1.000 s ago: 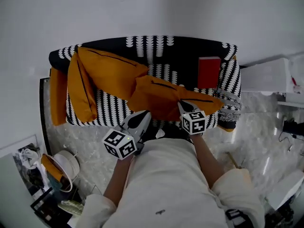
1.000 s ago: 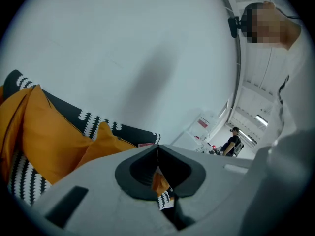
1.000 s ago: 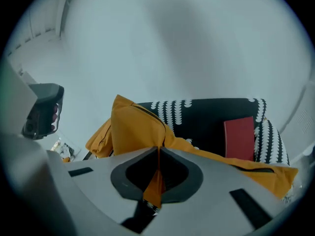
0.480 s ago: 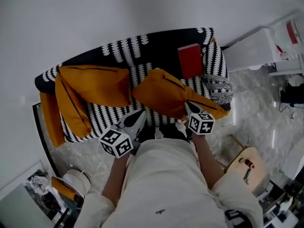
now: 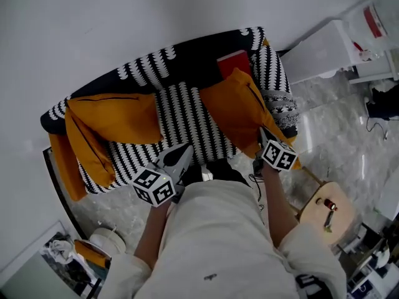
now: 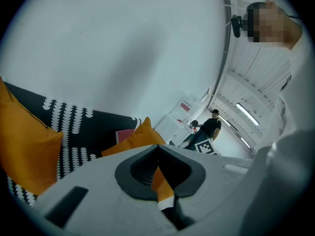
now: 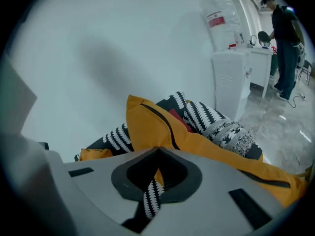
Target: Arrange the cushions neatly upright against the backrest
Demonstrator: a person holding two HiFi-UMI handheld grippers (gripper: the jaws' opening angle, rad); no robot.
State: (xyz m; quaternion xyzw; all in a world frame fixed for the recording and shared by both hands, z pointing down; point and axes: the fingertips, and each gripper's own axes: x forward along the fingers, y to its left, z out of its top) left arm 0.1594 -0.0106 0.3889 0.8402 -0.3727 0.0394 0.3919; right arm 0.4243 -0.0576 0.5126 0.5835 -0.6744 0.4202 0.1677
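I'm looking down on a black-and-white patterned sofa [image 5: 187, 114] whose backrest [image 5: 187, 53] is sitting flush against the white wall [image 5: 124, 23], so nothing is free behind it. Its right end is standing near a white cabinet [image 5: 321, 48], and a wooden stool [image 5: 324, 207] is crowding the marble floor [image 5: 327, 126] by my right elbow. The middle strip of the seat is lying bare.

I'm counting three orange cushions on the seat. The right cushion [image 5: 237, 108] is leaning tilted by the right armrest. The upright cushion [image 5: 115, 117] is propped at the backrest on the left, and the side cushion [image 5: 87, 151] is standing along the left armrest. One more orange piece [image 5: 59, 167] is hanging at the sofa's left end, and I can't tell what it is. One red block [image 5: 234, 63] is resting at the backrest.

The right gripper [image 5: 263, 132] is pinching its jaws tight on the right cushion's near corner. The left gripper [image 5: 186, 148] is hovering over the seat's front edge, jaws together and empty.
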